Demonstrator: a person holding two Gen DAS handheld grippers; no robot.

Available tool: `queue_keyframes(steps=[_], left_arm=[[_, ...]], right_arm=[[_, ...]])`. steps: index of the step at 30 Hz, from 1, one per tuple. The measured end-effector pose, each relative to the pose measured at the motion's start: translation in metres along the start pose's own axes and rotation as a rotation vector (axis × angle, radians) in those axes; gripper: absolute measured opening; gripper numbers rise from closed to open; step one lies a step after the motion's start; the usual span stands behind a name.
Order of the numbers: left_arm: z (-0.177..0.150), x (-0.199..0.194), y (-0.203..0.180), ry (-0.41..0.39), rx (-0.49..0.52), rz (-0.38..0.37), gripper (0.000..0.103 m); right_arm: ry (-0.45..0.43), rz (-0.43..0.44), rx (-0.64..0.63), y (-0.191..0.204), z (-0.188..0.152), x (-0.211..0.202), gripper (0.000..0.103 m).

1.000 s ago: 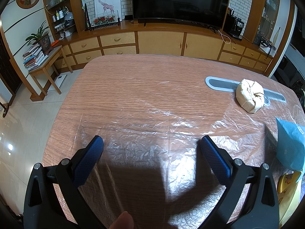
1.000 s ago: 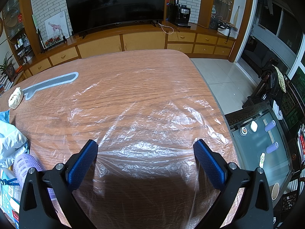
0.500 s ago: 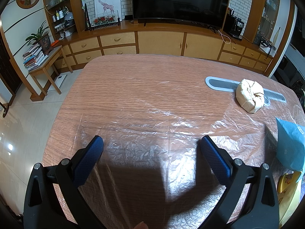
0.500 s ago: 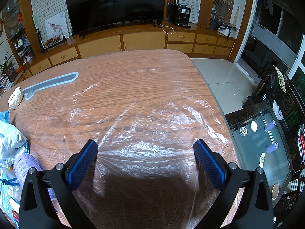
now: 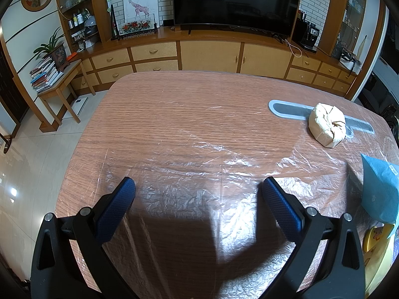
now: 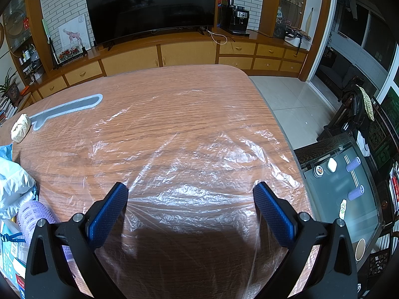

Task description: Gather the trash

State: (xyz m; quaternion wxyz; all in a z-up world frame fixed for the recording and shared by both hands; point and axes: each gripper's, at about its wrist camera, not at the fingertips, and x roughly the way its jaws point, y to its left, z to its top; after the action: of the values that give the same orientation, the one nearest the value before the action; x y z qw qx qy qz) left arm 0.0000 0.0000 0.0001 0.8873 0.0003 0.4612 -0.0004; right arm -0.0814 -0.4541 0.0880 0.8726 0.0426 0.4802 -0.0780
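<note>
A crinkled clear plastic sheet (image 5: 199, 174) (image 6: 194, 169) lies spread over the wooden table (image 5: 174, 104). My left gripper (image 5: 198, 183) hovers open above it, nothing between its blue pads. My right gripper (image 6: 190, 189) is open too, over the sheet's right part near the table's right edge. A cream paper-wrapped bundle (image 5: 327, 128) (image 6: 20, 131) rests on a grey flat strip (image 5: 286, 109) (image 6: 72, 108) at the far side. A blue bag (image 5: 379, 186) and a yellow item (image 5: 376, 239) sit at the right edge of the left wrist view.
In the right wrist view a white bag (image 6: 12, 189), a purple roller (image 6: 35, 214) and boxes (image 6: 10, 256) crowd the left edge. A glass side table (image 6: 344, 199) with small items stands right of the table. Cabinets and a TV (image 5: 234, 0) line the far wall.
A fingertip seen at the bottom edge of the left wrist view one second ago has dropped out of sight. Both grippers and the objects have stayed put.
</note>
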Motion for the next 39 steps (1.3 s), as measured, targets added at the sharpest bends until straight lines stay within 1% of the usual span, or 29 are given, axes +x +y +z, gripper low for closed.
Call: queue_keyframes(steps=[35, 37, 38, 39], left_arm=[[0.001, 0.001, -0.001, 0.0, -0.001, 0.003, 0.102], [0.003, 0.001, -0.001, 0.02, 0.002, -0.006, 0.102], [0.005, -0.004, 0.002, 0.017, -0.012, -0.012, 0.101], [0.007, -0.021, 0.008, -0.007, -0.036, -0.034, 0.101]], right_arm=[[-0.001, 0.0, -0.004, 0.0, 0.0, 0.001, 0.099], [0.019, 0.001, -0.005, -0.001, 0.003, 0.001, 0.099], [0.022, -0.012, 0.003, -0.003, 0.005, -0.003, 0.099], [-0.001, -0.006, 0.02, -0.007, 0.005, -0.014, 0.099]])
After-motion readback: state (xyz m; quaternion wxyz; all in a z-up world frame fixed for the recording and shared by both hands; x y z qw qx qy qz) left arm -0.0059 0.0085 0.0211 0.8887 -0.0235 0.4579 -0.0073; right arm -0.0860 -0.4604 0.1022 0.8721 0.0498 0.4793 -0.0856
